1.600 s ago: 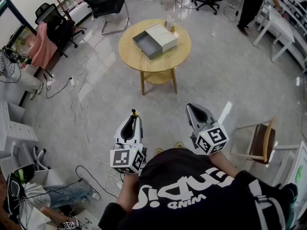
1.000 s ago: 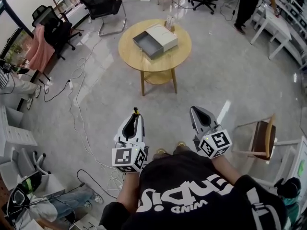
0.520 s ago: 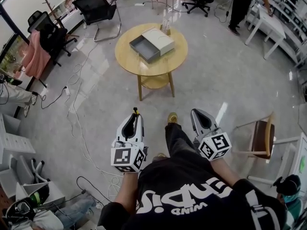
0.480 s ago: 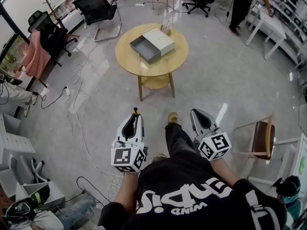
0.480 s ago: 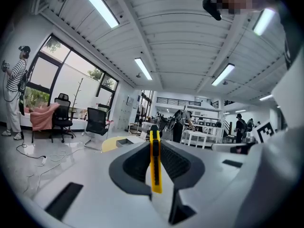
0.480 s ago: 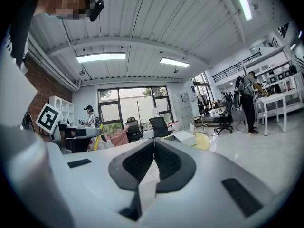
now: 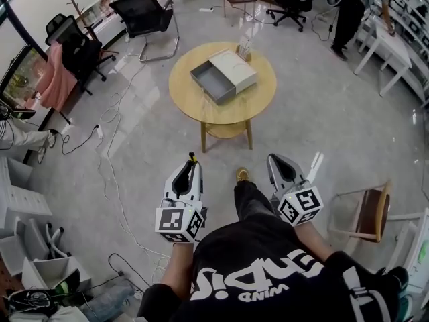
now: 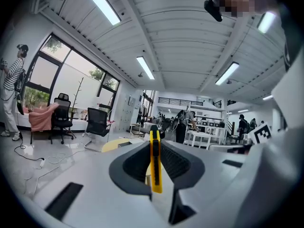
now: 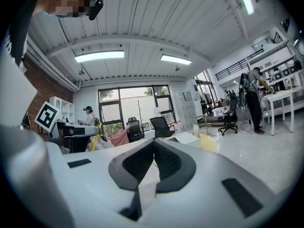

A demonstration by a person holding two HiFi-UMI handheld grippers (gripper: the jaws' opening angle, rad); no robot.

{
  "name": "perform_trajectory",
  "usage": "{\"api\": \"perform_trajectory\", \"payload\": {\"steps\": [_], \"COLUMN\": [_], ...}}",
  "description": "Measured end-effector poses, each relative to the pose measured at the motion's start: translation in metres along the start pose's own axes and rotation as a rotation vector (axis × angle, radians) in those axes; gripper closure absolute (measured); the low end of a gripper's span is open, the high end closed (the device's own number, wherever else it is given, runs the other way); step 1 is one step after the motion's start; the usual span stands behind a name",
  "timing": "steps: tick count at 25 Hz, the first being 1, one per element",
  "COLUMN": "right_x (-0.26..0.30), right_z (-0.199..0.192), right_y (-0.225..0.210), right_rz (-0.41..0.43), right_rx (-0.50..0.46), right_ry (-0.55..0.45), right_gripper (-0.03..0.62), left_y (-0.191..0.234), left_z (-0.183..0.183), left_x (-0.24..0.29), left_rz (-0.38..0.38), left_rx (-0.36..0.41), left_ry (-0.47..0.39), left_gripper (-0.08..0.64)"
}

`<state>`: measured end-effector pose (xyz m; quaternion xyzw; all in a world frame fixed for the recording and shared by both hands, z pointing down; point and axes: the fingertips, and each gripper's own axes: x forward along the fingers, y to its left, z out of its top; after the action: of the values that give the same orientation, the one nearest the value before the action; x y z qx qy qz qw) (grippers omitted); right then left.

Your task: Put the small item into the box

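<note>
Well short of the open box [image 7: 232,69] on the round surface [image 7: 191,102], yellow cutter [image 8: 155,165] clamped edge-on in the left gripper [image 8: 154,141] jaws, right gripper [image 9: 153,145] jaws pressed together empty: best to close in, hold firm, release only over the grey tray [image 7: 210,84].
</note>
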<state>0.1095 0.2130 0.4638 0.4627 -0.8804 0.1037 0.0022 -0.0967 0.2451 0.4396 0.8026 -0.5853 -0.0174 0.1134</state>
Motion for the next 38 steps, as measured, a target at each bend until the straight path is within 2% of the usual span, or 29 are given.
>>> {"api": "perform_trajectory", "payload": {"steps": [11,25,31,38], "right_x": [0.098,0.198,0.238,0.275], "right_z": [0.023,0.064,0.076,0.073], "right_y": [-0.061,-0.138,-0.164,-0.176], "right_rz": [0.014,0.082,0.131,0.158], "right_rx": [0.000,0.012,0.008,0.021], "right_ry": [0.034,0.044,0.052,0.058], "right_gripper": [0.589,0.589,0.589,0.589], "left_y": [0.028,0.047,0.058,0.074], "left_z": [0.023,0.053,0.065,0.065], "left_x": [0.115,0.226,0.261,0.283], "left_rz": [-0.019,0.042,0.096,0.123], "left_rx": [-0.018,-0.035,-0.039,-0.034], "left_ry": [0.023,0.034,0.016,0.027], "left_gripper": [0.489,0.489,0.489,0.489]}}
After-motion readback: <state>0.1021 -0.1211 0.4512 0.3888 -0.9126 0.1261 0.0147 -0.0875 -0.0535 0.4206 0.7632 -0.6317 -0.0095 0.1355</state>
